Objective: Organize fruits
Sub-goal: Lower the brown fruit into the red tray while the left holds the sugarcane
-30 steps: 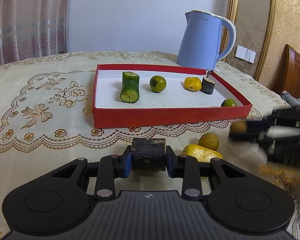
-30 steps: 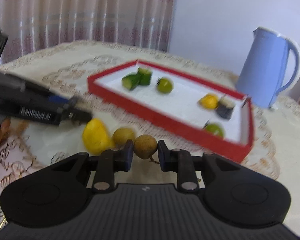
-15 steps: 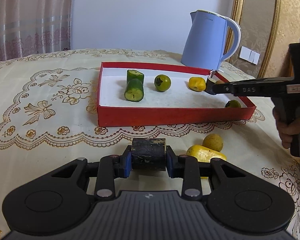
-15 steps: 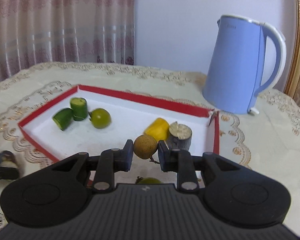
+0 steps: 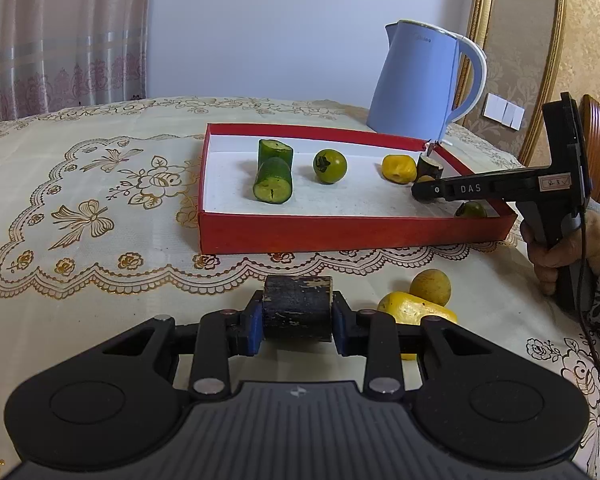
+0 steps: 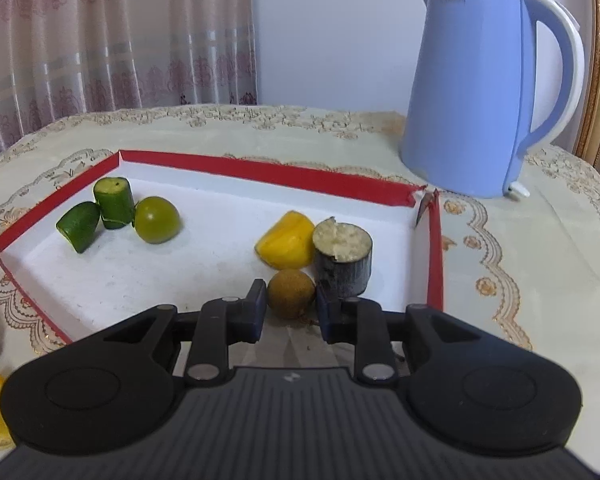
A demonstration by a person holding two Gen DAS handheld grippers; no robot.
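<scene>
in my right wrist view the right gripper (image 6: 291,312) is clenched on a small round brown fruit (image 6: 291,293), low in the centre of the frame, over the white floor of the shallow red cardboard tray (image 6: 260,170). directly behind the fruit, a yellow wedge-shaped fruit piece (image 6: 286,245) and a dark-skinned cylinder with a pale cut top (image 6: 343,262) stand just beside each other and crowd the space ahead of my fingers. at centre left of that frame two green cucumber chunks (image 6: 96,216) and a round green fruit (image 6: 157,220) sit bunched together, well apart from them.

in the left wrist view the left gripper (image 5: 297,322) is grasping a dark blackish cylinder piece (image 5: 298,307) at lower centre, outside the tray and in front of its near red wall. to the right of it a yellow fruit piece (image 5: 418,312) and a second round brownish fruit (image 5: 431,287) lie touching on the cloth. at the right edge a person's hand (image 5: 560,248) holds the other gripper's black handle, its long arm reaching across the tray's right end, partly hiding a small green fruit (image 5: 471,210).

a light blue electric kettle (image 6: 488,92) stands beyond the tray's far right corner. the table wears a cream tablecloth with gold floral embroidery (image 5: 92,184). pinkish patterned curtains (image 6: 100,36) hang at upper left, a pale wall sits behind.
</scene>
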